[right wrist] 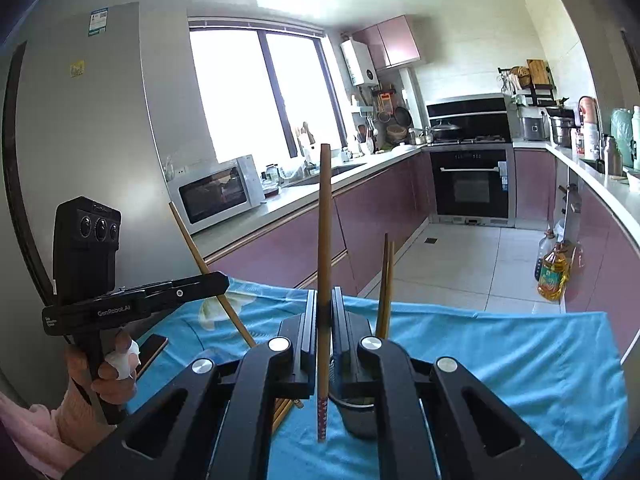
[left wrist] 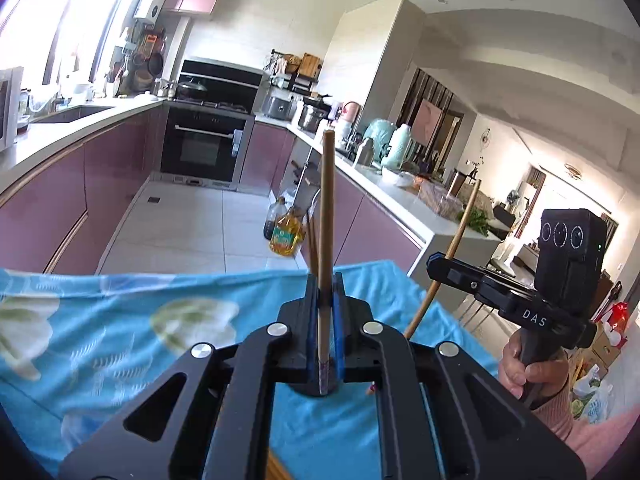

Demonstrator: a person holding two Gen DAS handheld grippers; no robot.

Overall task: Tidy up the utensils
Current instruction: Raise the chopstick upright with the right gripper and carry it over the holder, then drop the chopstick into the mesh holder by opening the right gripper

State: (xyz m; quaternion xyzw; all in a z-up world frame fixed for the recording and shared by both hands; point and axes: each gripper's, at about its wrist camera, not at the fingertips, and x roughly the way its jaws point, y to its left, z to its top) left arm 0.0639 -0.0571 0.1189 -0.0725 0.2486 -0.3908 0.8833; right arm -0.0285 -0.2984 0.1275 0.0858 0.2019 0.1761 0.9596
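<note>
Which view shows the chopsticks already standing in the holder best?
Right wrist view: the standing chopsticks rise clear beside the right tool. The left wrist view shows only a sliver behind the held chopstick.

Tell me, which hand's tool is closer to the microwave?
Left. The left tool is out on the side where the microwave stands; the right tool is farther across, away from it.
</note>
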